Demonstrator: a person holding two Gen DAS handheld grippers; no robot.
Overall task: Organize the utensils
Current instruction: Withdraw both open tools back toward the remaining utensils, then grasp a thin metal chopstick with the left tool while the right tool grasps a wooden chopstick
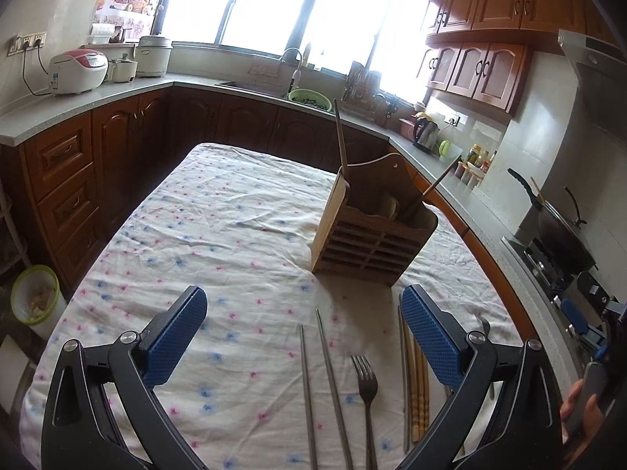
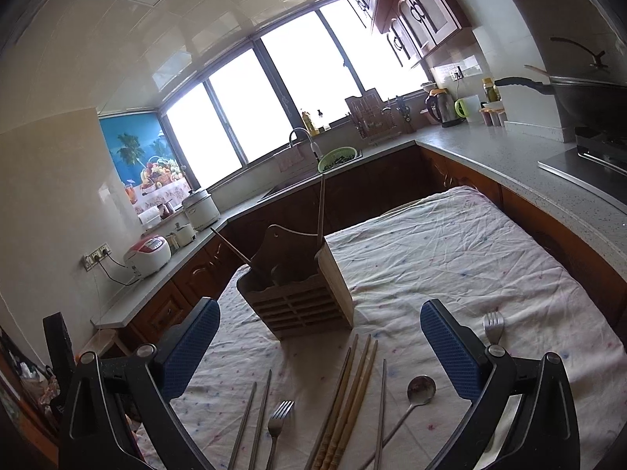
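Both grippers, left gripper [image 1: 303, 333] and right gripper [image 2: 319, 344], hover with jaws apart and empty over thin steel chopsticks [image 1: 317, 387], a steel fork [image 1: 366, 384] and wooden chopsticks [image 2: 348, 395] lying near the slatted wooden utensil holder [image 1: 372, 231]; flat rods risk slipping or rolling off pads.

The lower ends of the metal chopsticks [image 1: 313, 391], the fork [image 1: 366, 399] and the wooden chopsticks [image 1: 418, 395] are cut off by the bottom edge in both views. In the right wrist view a second fork [image 2: 493, 327] is half hidden behind a finger [image 2: 450, 352] of the right gripper. What stands inside the wooden holder [image 1: 372, 235] is hidden by its walls. Outside the windows [image 1: 274, 0] nothing can be seen, only white glare.
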